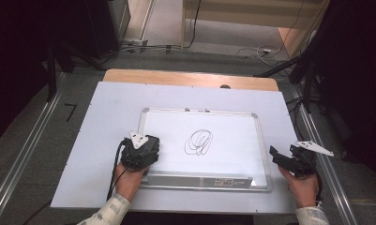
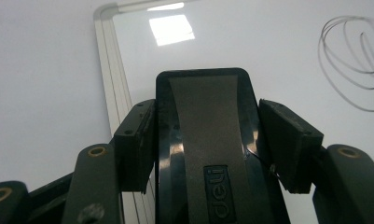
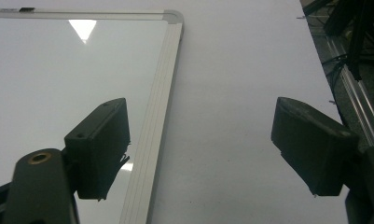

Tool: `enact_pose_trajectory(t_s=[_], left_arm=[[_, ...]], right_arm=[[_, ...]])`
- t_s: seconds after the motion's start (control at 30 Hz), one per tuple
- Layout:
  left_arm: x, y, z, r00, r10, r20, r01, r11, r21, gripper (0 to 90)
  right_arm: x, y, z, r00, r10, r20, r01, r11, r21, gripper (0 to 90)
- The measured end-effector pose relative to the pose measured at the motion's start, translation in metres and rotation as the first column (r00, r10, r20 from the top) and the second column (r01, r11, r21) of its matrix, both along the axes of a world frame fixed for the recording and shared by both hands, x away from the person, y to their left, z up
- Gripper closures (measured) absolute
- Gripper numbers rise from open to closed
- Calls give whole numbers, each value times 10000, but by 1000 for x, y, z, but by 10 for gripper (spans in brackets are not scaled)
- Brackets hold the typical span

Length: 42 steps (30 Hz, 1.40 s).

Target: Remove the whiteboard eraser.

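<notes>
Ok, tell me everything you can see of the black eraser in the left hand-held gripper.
The eraser is a glossy black plastic block with rounded corners, a matte grey strip down its middle and an embossed "deli" logo. The left hand-held gripper clamps it, one jaw pad on each long side. It points out over the whiteboard, near the left frame, short of the black scribble. Its wiping face is hidden.

A whiteboard (image 1: 232,140) with a looped black scribble (image 1: 199,142) near its middle lies on a white sheet (image 1: 106,122) covering the table, the left gripper (image 1: 139,152) over the board's lower left corner (cable trailing down) and the right gripper (image 1: 289,160) just off its right edge.
</notes>
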<state>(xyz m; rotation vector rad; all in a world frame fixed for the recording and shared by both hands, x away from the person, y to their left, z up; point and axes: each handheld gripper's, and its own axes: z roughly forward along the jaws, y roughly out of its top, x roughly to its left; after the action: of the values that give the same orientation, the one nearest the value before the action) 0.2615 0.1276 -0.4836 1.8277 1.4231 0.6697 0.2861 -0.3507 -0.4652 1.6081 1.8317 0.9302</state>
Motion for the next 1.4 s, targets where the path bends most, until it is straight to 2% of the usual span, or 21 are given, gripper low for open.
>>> enact_pose_trajectory(t_s=[0.2, 0.27, 0.7, 1.1, 1.4], left_arm=[[3, -3, 13, 9985, -343, 434, 341, 9994, 51, 399], [5, -4, 14, 9982, -380, 456, 377, 9993, 59, 399], [32, -32, 23, 9956, -865, 361, 870, 9961, -115, 399], [43, -50, 31, 9928, -1105, 466, 1111, 9937, -112, 399], [53, -69, 28, 9893, -1427, 291, 1434, 9894, -235, 399]], right_arm=[[0, 0, 0, 10000, -24, 0, 24, 10000, 2, 180], [0, 0, 0, 10000, -35, -16, 35, 10000, -4, 181], [0, -1, 1, 10000, -71, -11, 71, 9999, 95, 181], [0, -1, 1, 10000, -27, 6, 27, 9999, 99, 183], [1, -1, 0, 10000, -69, -37, 69, 9998, 177, 184]])
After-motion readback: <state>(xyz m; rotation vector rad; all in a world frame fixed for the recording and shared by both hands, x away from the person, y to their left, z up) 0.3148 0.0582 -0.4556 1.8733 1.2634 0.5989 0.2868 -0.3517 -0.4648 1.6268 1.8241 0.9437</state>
